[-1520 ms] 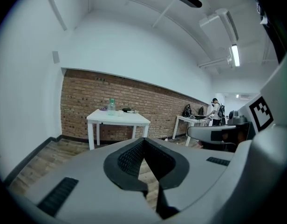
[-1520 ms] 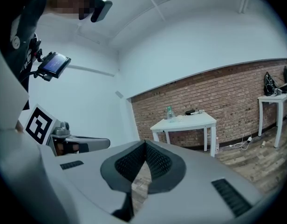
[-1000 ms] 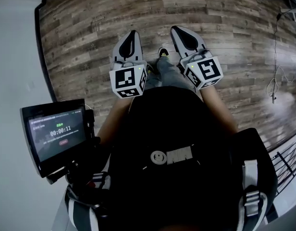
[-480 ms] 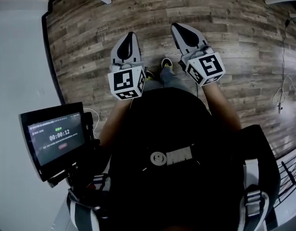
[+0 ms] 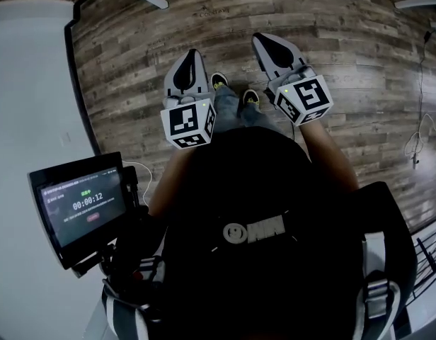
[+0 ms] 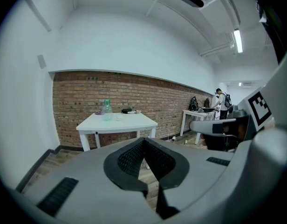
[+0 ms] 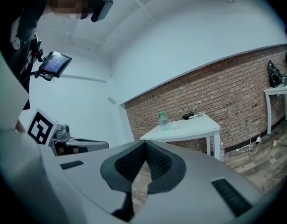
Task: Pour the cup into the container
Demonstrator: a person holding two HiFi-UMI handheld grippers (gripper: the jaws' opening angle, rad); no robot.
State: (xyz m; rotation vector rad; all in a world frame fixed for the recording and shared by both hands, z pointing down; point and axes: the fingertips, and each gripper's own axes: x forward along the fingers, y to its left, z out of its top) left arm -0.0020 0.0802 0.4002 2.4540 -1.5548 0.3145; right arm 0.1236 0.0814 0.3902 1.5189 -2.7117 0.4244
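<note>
Both claws are pressed together on nothing. The left gripper [image 6: 143, 141] and right gripper [image 7: 145, 143] are carried side by side, roughly level, in front of the wearer. To me that reads as an approach, with no handling begun.

The task's things sit well ahead on the white table [image 6: 134, 123] by the brick wall [image 6: 78, 94]. There is a green bottle [image 6: 106, 107], likely the container. A small pale thing [image 6: 119, 117] just beside it may be the cup, but it is too small to tell. A dark object [image 6: 128, 111] lies behind them.

Only wood floor [image 5: 133, 83] lies between. Another person [image 6: 221, 101] works at a far table [image 6: 199, 112], off to the side.
</note>
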